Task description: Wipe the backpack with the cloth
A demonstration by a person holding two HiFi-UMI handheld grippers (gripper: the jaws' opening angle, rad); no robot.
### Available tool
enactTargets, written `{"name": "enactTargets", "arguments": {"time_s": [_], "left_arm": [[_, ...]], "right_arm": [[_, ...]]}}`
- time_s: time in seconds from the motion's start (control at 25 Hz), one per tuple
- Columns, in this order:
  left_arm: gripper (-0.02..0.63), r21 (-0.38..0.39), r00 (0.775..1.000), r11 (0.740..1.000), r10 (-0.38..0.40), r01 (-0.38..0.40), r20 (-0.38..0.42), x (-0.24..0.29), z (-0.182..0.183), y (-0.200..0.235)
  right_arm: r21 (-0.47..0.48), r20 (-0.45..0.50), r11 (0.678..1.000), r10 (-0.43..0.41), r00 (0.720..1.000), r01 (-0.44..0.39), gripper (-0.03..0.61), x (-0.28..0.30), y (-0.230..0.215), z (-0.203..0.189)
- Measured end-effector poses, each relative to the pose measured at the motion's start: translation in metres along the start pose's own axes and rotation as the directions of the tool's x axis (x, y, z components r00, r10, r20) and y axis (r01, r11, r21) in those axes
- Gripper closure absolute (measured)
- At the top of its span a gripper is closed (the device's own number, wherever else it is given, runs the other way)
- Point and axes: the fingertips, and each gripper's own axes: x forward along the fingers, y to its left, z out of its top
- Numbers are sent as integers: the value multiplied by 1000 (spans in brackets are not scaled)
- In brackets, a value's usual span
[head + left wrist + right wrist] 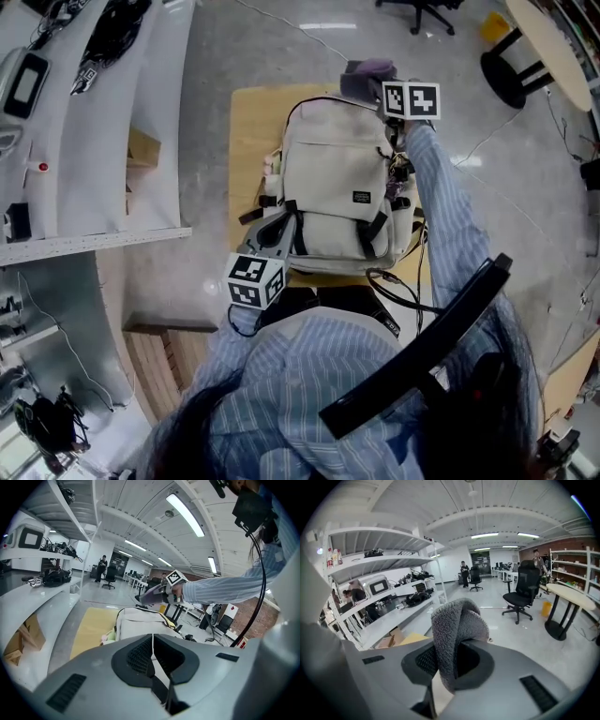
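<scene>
Cream-coloured, the backpack (333,197) lies flat on the yellow table (248,131) in the head view, with your left gripper (270,239) at its near left corner and your right gripper (364,86) at its far end, carrying the grey cloth (367,71). In the left gripper view your jaws are pressed together on nothing, and the backpack (140,623) lies just beyond them. In the right gripper view your jaws pinch the fuzzy cloth (457,630), which folds up over them.

The cream fabric backpack (333,187) with black straps and buckles lies flat, front up, on the yellow tabletop (248,122), top end far. The grey fleecy cloth (457,630) (folded double) is pinched in the right gripper (451,665) at that far end.
</scene>
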Motion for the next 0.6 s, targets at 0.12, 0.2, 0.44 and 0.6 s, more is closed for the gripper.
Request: {"name": "enactTargets", "arguments": {"time_s": [0.12,0.2,0.44,0.6], "left_arm": [[601,6,1000,1000,14,-14,14,-3,5,1],[601,12,1000,1000,19,-19,16,-7,4,0],[601,-27,997,997,73,-72,9,-20,-6,18],[601,-28,997,997,75,-75,9,-19,-4,26]], "right_arm": [[34,10,999,42,999,-42,537,38,30,5],[35,-15,999,15,1000,-15,537,57,31,-5],[31,-97,995,-91,991,94,537,61,-10,-34],[79,-129,980,-172,976,183,537,36,-56,-57]]}}
